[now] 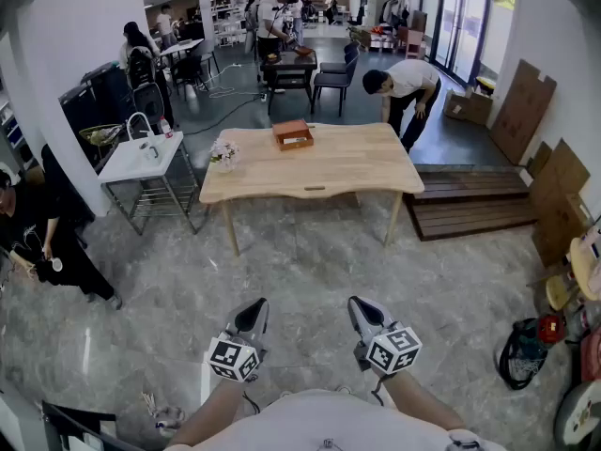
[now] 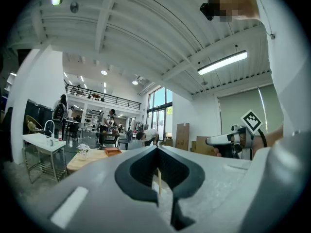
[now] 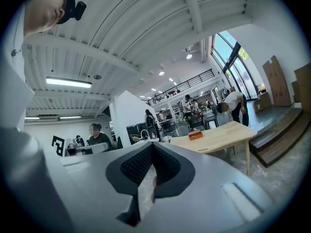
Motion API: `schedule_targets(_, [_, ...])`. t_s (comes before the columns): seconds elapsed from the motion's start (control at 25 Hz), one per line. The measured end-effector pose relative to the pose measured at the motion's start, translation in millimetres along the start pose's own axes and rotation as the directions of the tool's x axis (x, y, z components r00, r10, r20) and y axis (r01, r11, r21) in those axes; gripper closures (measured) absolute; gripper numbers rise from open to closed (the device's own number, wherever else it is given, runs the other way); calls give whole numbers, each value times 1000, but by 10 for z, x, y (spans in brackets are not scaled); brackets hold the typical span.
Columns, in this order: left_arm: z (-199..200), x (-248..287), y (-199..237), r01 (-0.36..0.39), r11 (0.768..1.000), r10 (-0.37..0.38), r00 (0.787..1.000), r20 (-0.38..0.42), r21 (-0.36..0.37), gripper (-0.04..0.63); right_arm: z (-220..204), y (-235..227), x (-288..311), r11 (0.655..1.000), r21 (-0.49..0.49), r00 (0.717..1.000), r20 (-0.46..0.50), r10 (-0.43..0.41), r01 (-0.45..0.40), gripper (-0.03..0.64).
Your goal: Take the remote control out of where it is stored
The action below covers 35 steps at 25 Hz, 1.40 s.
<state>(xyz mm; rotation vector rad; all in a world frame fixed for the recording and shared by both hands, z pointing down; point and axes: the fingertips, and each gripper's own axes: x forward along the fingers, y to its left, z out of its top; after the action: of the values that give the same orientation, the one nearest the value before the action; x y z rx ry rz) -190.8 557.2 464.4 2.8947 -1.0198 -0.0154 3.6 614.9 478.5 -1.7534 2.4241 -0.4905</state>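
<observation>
Standing position, well back from the light wooden rectangular table, with grey marbled floor between us and it.

Left gripper: held low and close to the body, pointing level toward the table. In its own view the jaws are pressed together at the tips with nothing between them. Its marker cube sits just behind the jaws.

Right gripper: beside the left one and apart from it, pointing the same way. Its jaws are closed on each other too, and empty. Its marker cube faces up.

Remote control: we cannot make it out in any view, so we cannot tell where it lies.

On the table: a small reddish-brown wooden box near the far edge (its contents cannot be read at this range), and a small vase of pale flowers at the left end. Both are well apart from the grippers.

Around the table:
- A white stand with a curved tap is just left of it.
- A person in a white shirt, bent forward, is behind its far right corner.
- A low dark wooden platform lies to the right.
- Brown cardboard sheets lean on the wall.
</observation>
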Motion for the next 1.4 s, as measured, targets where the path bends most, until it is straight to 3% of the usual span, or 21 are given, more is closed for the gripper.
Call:
schedule_targets(0.72, [-93,-396,430,-16,999,16,1000,-12,-32,595,-186,371,277,999,7,999,-4,-34,34,589])
schedule_targets(1.12, [-61,-688,820,-37,998,38,999,19,-50,594,75,642,460,991,-120,995,79,-53,63,589])
schedule_targets(1.4, [-120,-535,887,-24,998,25,1000,13,-63,594,139,637,546,983,-168,994,92,-54,69,589])
